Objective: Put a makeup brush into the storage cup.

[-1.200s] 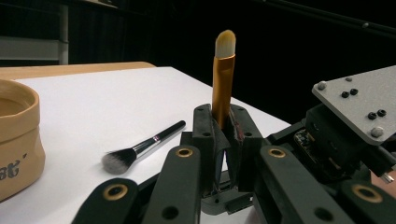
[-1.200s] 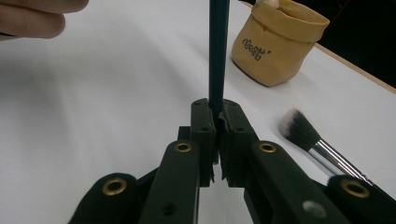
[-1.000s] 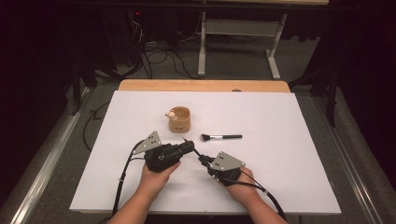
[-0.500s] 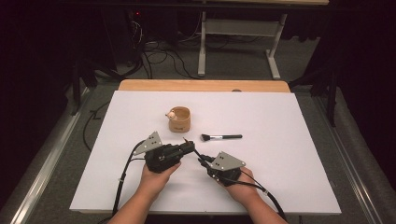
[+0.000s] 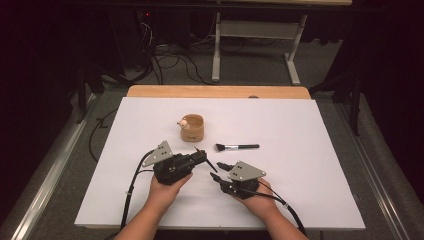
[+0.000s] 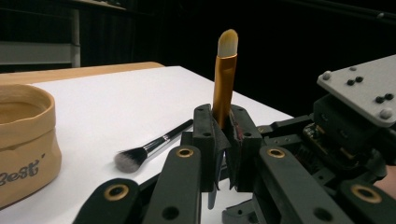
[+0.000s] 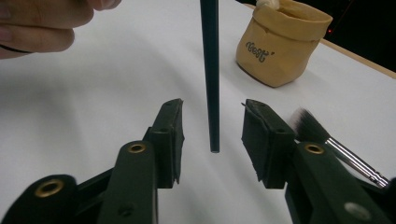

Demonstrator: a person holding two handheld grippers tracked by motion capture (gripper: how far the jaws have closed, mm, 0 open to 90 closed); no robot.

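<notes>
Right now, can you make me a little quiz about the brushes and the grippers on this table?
1. True or false: the left gripper is shut on the gold brush.
2. What lies flat on the table, beside the tan pouch?
3. Do the right gripper fingers press on the dark handle? A yes, B no.
Key: 1 true. 2 the black brush. 3 B: its fingers have just been opening, and the dark handle stands free between them.
</notes>
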